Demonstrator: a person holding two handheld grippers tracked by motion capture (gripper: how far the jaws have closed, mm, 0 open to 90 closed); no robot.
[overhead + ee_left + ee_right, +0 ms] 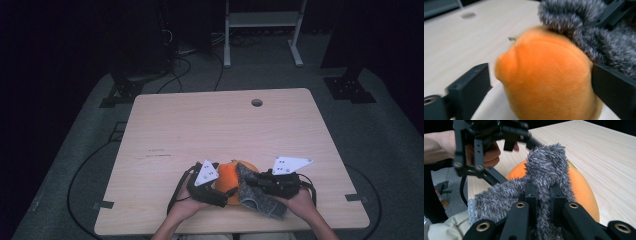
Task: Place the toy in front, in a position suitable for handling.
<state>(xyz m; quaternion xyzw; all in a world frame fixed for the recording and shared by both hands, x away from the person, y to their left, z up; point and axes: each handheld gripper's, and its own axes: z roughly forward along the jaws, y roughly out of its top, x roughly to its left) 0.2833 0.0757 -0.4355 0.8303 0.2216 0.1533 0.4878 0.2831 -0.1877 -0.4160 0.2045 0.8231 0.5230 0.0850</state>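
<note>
- High view: an orange plush toy (227, 177) sits near the table's (200, 125) front edge, with a grey fuzzy cloth (255, 192) draped over it.
- Right gripper (541, 195) – jaws pinched tight on the cloth.
- Left gripper (539, 82) – jaws spread around the toy; one jaw stands clear.

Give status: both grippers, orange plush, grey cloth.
Left gripper jaws open around the orange plush. Right gripper shut on the grey fuzzy cloth, draped over plush. Nothing in the way.
</note>
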